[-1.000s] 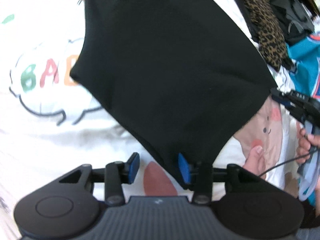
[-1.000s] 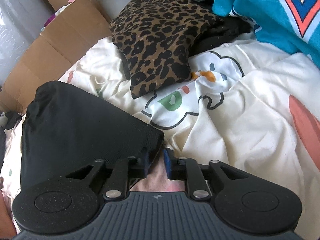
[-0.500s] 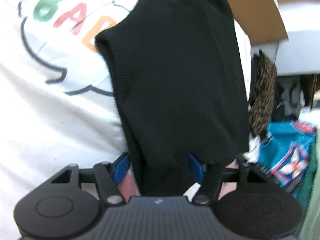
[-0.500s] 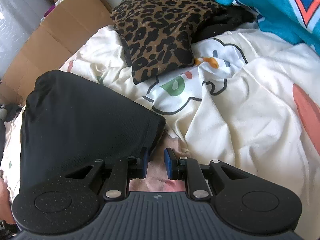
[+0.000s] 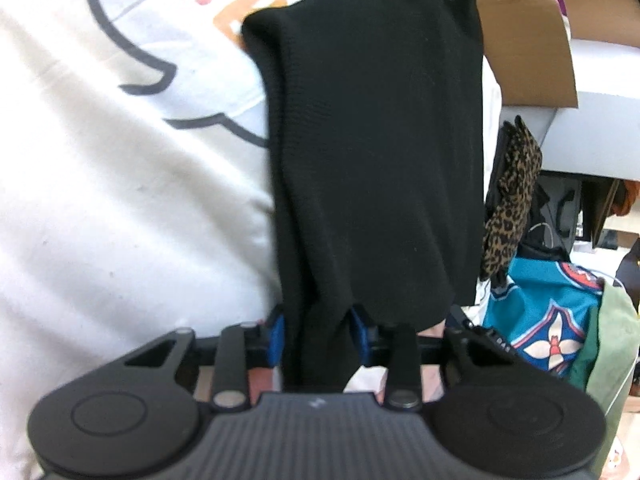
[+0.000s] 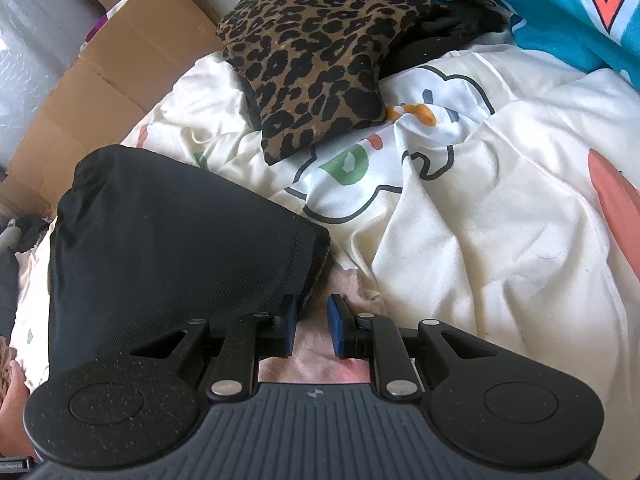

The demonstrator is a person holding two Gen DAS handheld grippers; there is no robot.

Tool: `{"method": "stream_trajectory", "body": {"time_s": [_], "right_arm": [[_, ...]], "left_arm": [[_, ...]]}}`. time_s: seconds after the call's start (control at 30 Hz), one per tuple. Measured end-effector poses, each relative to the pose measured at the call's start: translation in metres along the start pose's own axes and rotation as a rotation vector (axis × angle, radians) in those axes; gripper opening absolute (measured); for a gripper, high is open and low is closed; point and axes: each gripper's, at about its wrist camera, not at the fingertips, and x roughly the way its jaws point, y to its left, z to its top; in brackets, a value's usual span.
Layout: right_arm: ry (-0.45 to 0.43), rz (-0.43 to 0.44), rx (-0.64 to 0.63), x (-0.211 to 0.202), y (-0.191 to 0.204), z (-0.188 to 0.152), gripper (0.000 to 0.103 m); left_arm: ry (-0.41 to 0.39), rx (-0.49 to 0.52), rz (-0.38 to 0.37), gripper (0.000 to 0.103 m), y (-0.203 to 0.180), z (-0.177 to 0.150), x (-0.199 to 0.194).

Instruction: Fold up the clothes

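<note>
The black knit garment [image 5: 376,152] lies on the cream printed bedsheet [image 5: 120,208], and every place here is given from it. In the left wrist view the left gripper [image 5: 316,334] sits at the garment's near end, where a bunched fold of the black cloth runs between the blue pads [image 5: 276,332]; the jaws are closing on that fold, and the pads appear to press it from both sides. The rest of the garment stretches away from the gripper, over the sheet's printed speech bubble.

In the right wrist view the right gripper [image 6: 312,330] stands at the ribbed corner of the same garment [image 6: 172,236]. Its jaws stand slightly apart. The corner lies against the outside of the left-hand pad, and only pink-printed sheet shows in the gap, so nothing is gripped.

Beyond the garment rests a folded leopard-print cloth [image 6: 320,52], with teal patterned fabric [image 6: 560,8] further to its right. Flattened cardboard [image 6: 112,80] lies past the garment's far-left edge.
</note>
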Motion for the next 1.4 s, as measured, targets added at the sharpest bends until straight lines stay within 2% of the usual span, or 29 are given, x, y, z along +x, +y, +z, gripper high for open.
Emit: {"method": "stream_trajectory", "body": {"time_s": [0.23,0.43,0.63,0.7,0.8,0.9,0.93,1.03,1.2,1.4], "right_arm": [[0.013,0.02,0.041,0.003,-0.006,0.003,0.023],[0.016,0.02,0.043,0.005,-0.006,0.004,0.023],[0.019,0.023,0.042,0.006,-0.006,0.004,0.024],[0.018,0.024,0.048,0.005,-0.006,0.003,0.024],[0.015,0.035,0.07,0.005,-0.009,0.004,0.024],[0.012,0.054,0.103,0.004,-0.012,0.005,0.024],[0.01,0.061,0.116,0.004,-0.014,0.005,0.024],[0.009,0.083,0.135,0.004,-0.016,0.005,0.031],[-0.012,0.129,0.201,0.002,-0.022,0.006,0.033],[-0.014,0.124,0.128,0.005,-0.017,0.013,0.033]], "left_arm": [[-0.023,-0.029,-0.054,0.037,-0.001,0.004,0.014],[-0.003,-0.057,-0.086,0.037,0.002,0.0,0.021],[0.047,0.057,-0.057,0.042,-0.024,0.002,0.039],[0.048,0.074,-0.048,0.041,-0.021,0.0,0.031],[0.053,0.06,-0.039,0.031,-0.018,0.002,0.032],[0.063,0.053,-0.014,0.01,-0.005,-0.006,0.022],[0.067,0.05,-0.004,0.008,0.001,-0.013,0.015],[0.074,0.051,0.0,0.006,-0.002,-0.018,0.01],[0.08,0.089,0.031,0.005,-0.014,-0.014,0.007],[0.079,0.111,0.052,0.005,-0.017,-0.012,-0.001]]}}
